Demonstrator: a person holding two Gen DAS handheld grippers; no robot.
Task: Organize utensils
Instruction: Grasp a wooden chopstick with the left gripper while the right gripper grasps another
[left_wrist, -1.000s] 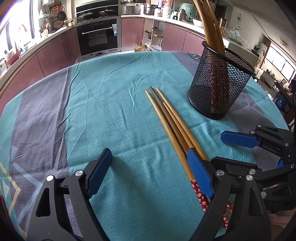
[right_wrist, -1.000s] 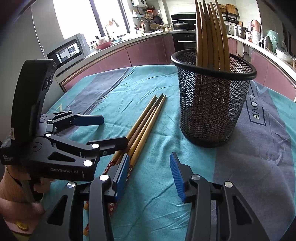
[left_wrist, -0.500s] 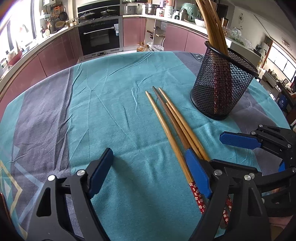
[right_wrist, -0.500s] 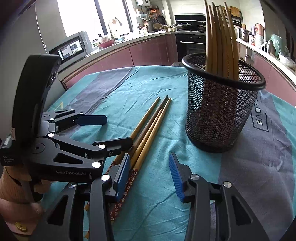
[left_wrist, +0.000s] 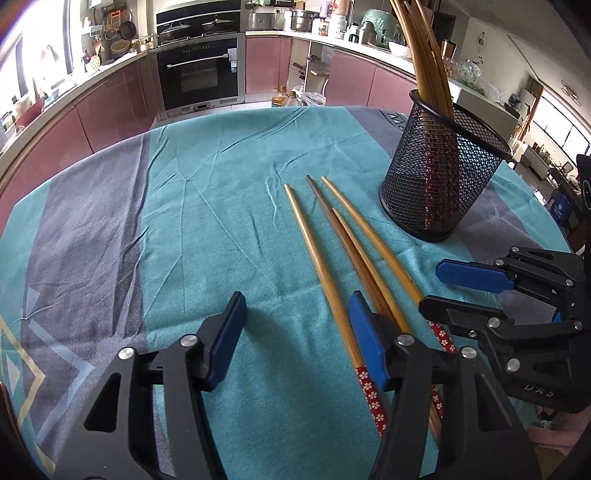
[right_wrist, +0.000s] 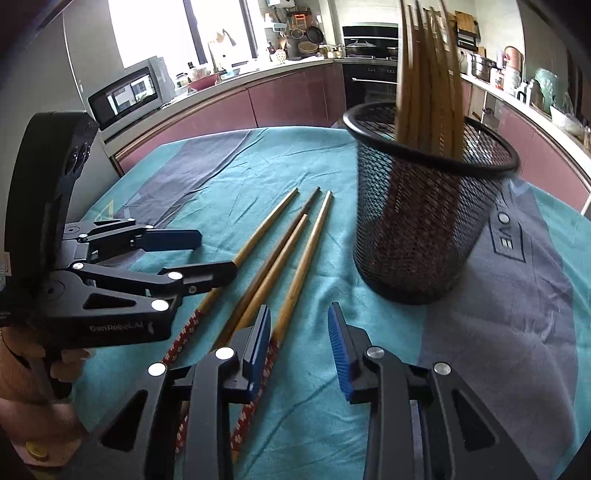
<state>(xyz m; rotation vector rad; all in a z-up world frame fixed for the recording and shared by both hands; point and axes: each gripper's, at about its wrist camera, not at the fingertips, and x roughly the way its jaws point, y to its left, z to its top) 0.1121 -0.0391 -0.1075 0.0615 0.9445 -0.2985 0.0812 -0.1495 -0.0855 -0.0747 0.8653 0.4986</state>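
Right now both my tongs hang low over the teal cloth (left_wrist: 221, 206), each gaping with nothing pinched. My left tongs (left_wrist: 295, 339) have just been closing; their jaws stand apart over bare cloth, and the right-hand pad lies across the four chopsticks (left_wrist: 325, 266), with one stick just inside the gap and the rest beyond it. My right tongs (right_wrist: 299, 350) have also just been closing, jaws still apart over cloth, the left pad set beside the outermost stick's patterned end without squeezing it.

From the left camera, the loose chopsticks lie side by side, tips toward 11 o'clock, red flowered handles toward 5 o'clock under my tools. A black mesh cup (left_wrist: 439, 184) stands upright at about 2 o'clock from them, near but not touching, with more chopsticks (left_wrist: 424, 55) leaning out of it. My right tongs show at 3 o'clock there.

From the right camera, my left tongs sit at 9 o'clock, a hand (right_wrist: 22, 373) gripping their handle.
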